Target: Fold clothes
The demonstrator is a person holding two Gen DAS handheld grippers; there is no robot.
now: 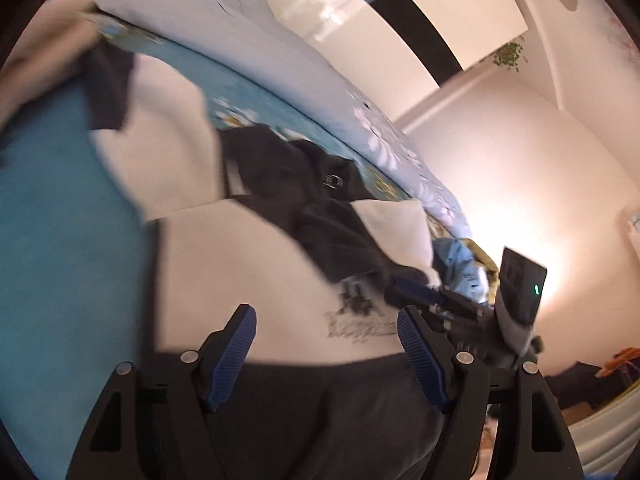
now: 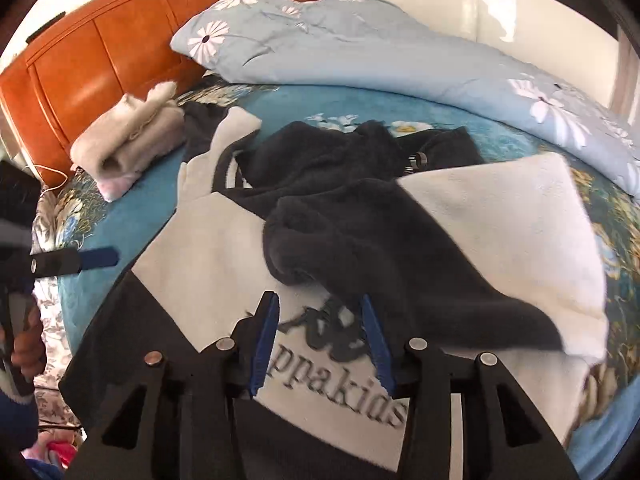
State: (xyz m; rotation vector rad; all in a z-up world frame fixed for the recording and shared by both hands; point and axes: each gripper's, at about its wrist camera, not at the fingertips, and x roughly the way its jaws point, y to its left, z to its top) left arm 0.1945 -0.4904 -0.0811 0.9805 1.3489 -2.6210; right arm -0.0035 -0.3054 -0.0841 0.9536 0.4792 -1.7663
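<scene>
The right hand-held gripper point(image 2: 320, 312) hovered with its blue pads apart and empty, just above the printed logo point(image 2: 340, 364) on a white-and-black sweatshirt point(image 2: 208, 248) spread on the bed. The left hand-held gripper point(image 1: 326, 328) was likewise spread wide, gripping nothing, over the same garment's white chest near its dark hem. A black sleeve point(image 2: 360, 232) lay crumpled across the sweatshirt's middle. Beyond it, a folded beige garment point(image 2: 128, 140) rested on the blue floral bedsheet point(image 2: 132, 208), near the orange wooden headboard point(image 2: 100, 44). A pale blue flowered quilt point(image 2: 360, 52) lay bunched along the far side
</scene>
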